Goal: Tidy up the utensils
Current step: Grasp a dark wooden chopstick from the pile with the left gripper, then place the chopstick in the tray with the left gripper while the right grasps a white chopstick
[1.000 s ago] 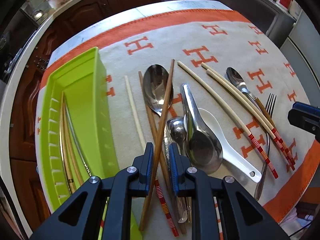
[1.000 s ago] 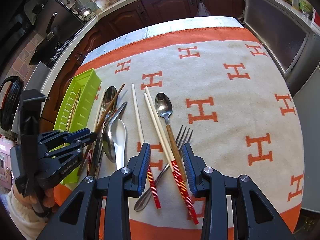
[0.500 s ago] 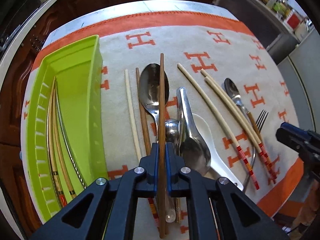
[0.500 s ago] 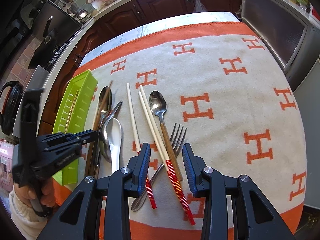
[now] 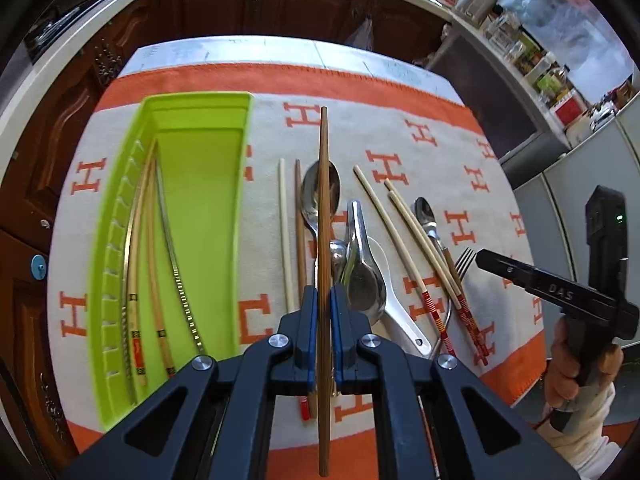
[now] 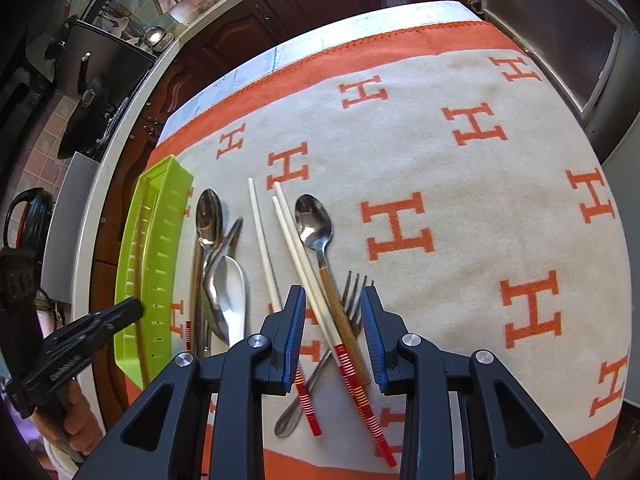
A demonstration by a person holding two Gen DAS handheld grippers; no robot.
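My left gripper (image 5: pixel 323 296) is shut on a brown wooden chopstick (image 5: pixel 324 200), held off the cloth above a large steel spoon (image 5: pixel 310 200). To its left lies the green tray (image 5: pixel 208 216) with several chopsticks (image 5: pixel 150 240) along its left side. My right gripper (image 6: pixel 333 300) hovers over two cream chopsticks with red-striped ends (image 6: pixel 304 264), a wooden-handled spoon (image 6: pixel 314 220) and a fork (image 6: pixel 354 292). Its jaws are closing, with these pieces showing between them and the pads off them. The left wrist view shows this gripper (image 5: pixel 486 259) at the right.
On the orange-and-cream cloth (image 6: pixel 460 184) also lie a second brown chopstick (image 5: pixel 299 220), a lone cream chopstick (image 5: pixel 285 232), a steel ladle spoon (image 5: pixel 362 280) and a white ceramic spoon (image 5: pixel 400 320). Dark cabinets (image 5: pixel 260 12) stand beyond the table's far edge.
My left gripper shut on the brown chopstick and lifted it, now straight along the fingers. My right gripper moved closer over the red-striped chopsticks and its jaws narrowed slightly.
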